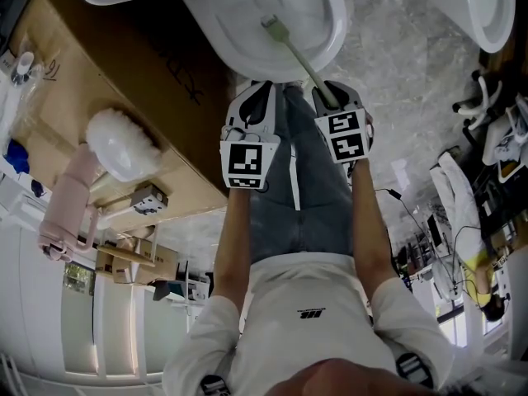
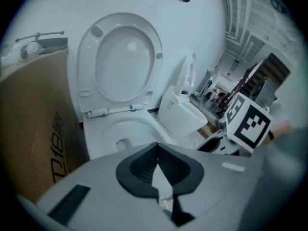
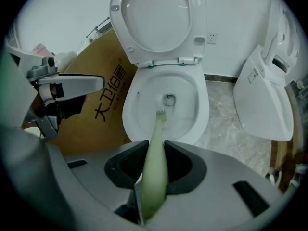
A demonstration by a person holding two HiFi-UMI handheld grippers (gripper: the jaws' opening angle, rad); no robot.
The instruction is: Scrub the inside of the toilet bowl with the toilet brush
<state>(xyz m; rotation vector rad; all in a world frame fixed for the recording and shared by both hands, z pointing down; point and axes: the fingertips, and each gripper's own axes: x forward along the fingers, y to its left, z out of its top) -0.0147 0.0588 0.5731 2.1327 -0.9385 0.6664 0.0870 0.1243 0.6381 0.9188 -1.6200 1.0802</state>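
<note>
Nearest in, two hand-held grippers are out side by side over the person's jeans [image 1: 289,180]. The left hand-held gripper [image 2: 157,150] has its jaws pressed together with nothing between them, and it hangs just short of the bowl. The right hand-held gripper [image 3: 156,146] is clamped on the pale green handle of the one toilet brush [image 3: 159,129].

That handle runs forward out of the jaws and down over the near rim. The bristle end sits inside the toilet bowl [image 3: 204,114], close to the drain hole. Whether it is touching the porcelain, I can't tell.

Two toilets are in play, both white. The one being worked is dead ahead, its seat and lid [image 3: 159,18] tipped up against the wall. The second toilet [image 3: 264,100] stands just to the right, apart from the first.

One big brown cardboard box [image 3: 103,105] with dark printed characters stands just beside the first toilet on the left.

Underfoot is a grey marbled stone floor [image 3: 231,129]. At the far end is a plain white wall [image 3: 240,13] with one socket plate [image 3: 210,36] to the right of the raised lid.
</note>
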